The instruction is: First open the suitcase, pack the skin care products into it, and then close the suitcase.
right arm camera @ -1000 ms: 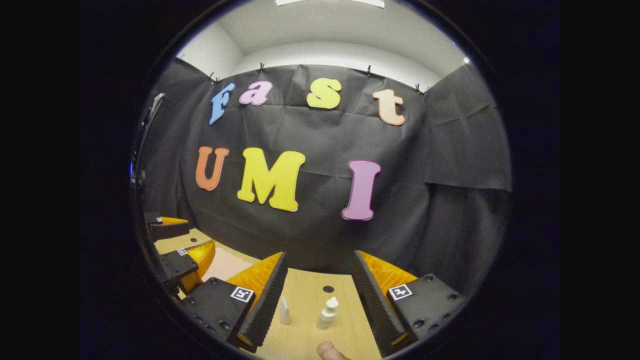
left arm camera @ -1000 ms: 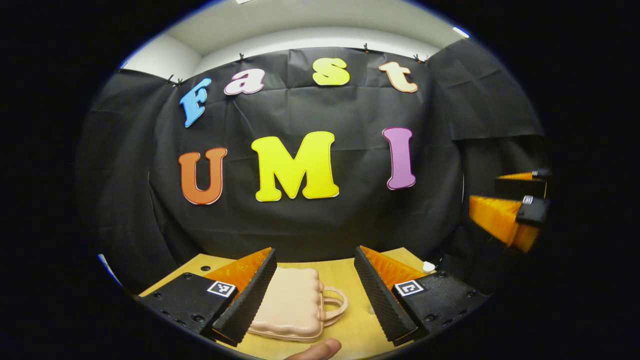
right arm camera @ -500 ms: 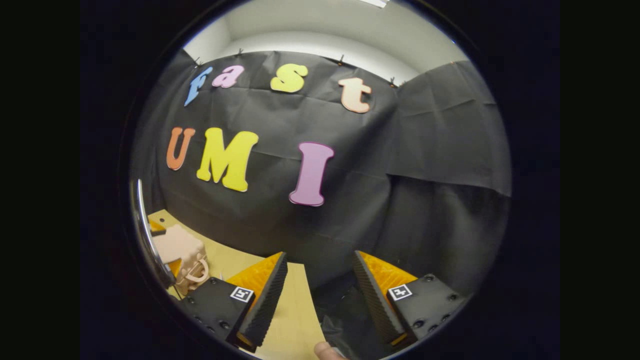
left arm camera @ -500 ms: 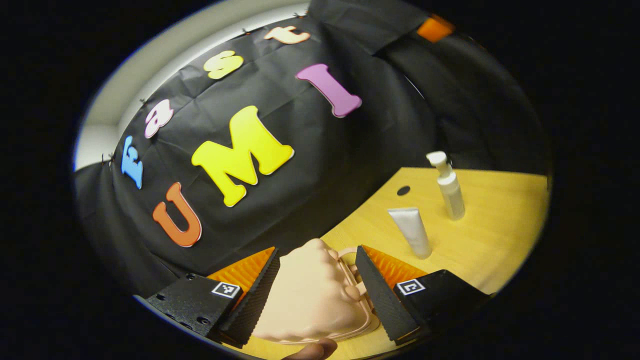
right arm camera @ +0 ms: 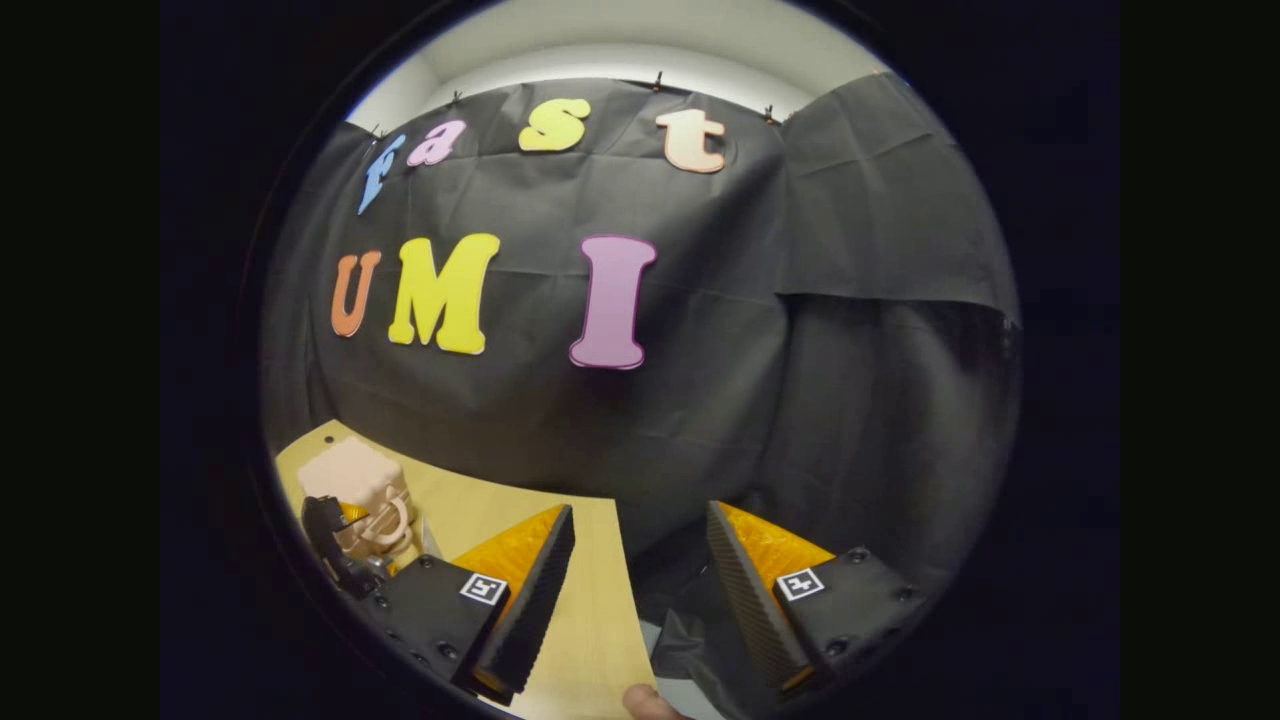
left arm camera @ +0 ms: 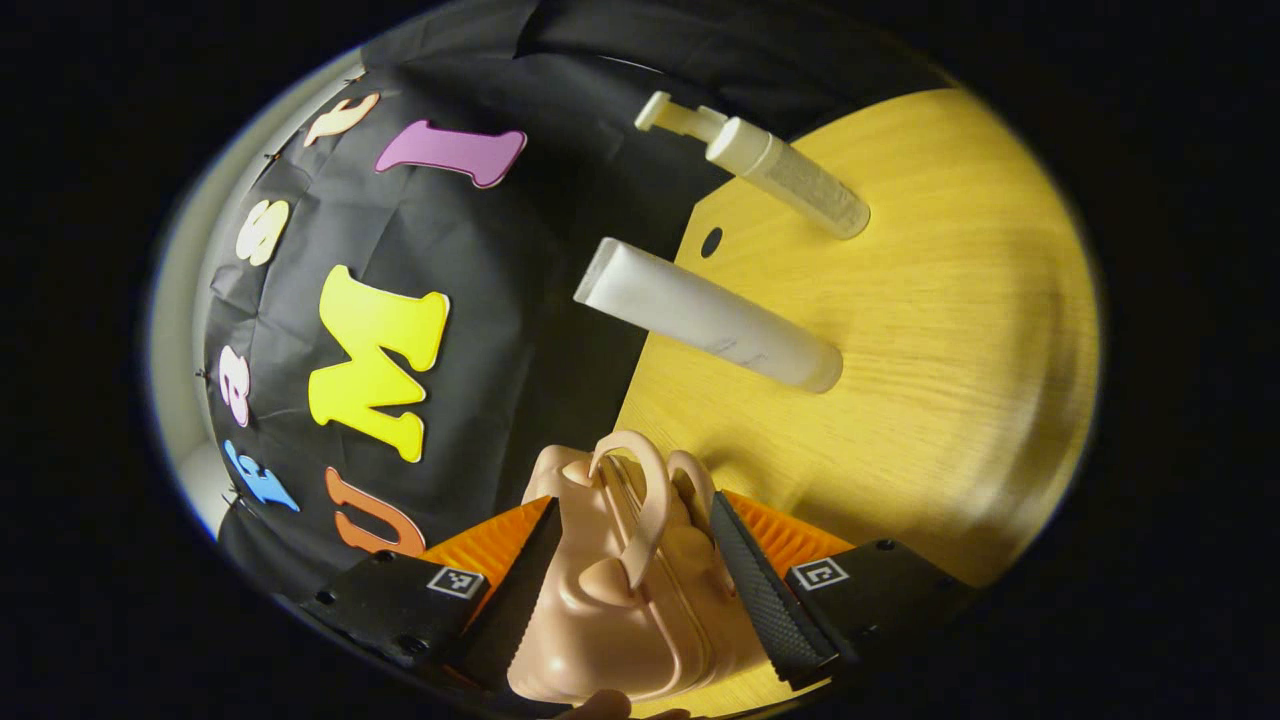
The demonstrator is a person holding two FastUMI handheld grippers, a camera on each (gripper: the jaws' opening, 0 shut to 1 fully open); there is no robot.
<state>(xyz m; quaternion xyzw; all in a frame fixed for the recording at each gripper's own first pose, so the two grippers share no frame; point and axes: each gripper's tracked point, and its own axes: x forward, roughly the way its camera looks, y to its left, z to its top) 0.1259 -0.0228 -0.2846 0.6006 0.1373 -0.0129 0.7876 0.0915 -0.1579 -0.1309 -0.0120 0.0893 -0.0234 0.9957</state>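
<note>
A peach-pink suitcase (left arm camera: 610, 610) lies closed on the wooden table (left arm camera: 940, 330), its looped handle (left arm camera: 645, 490) pointing away from me. My left gripper (left arm camera: 632, 502) is open and straddles the suitcase, one finger along each side; I cannot tell whether they touch it. Beyond it stand a white tube (left arm camera: 710, 320) and a white pump bottle (left arm camera: 785, 180); the rolled camera makes them look tipped over. In the right gripper view the suitcase (right arm camera: 350, 475) is small at far left with the left gripper (right arm camera: 340, 545) at it. My right gripper (right arm camera: 635, 590) hangs open over the table's edge, holding nothing.
A small dark hole (left arm camera: 711, 242) marks the table top near the tube. The table (right arm camera: 585, 600) ends just under the right gripper, with black cloth (right arm camera: 700, 620) hanging below. A fingertip (right arm camera: 650, 703) shows at the bottom of the right gripper view.
The left gripper has rolled sideways and closed in on the suitcase, which now sits deeper between its fingers. The right gripper has drifted slightly; the suitcase shows a little fuller at its left.
</note>
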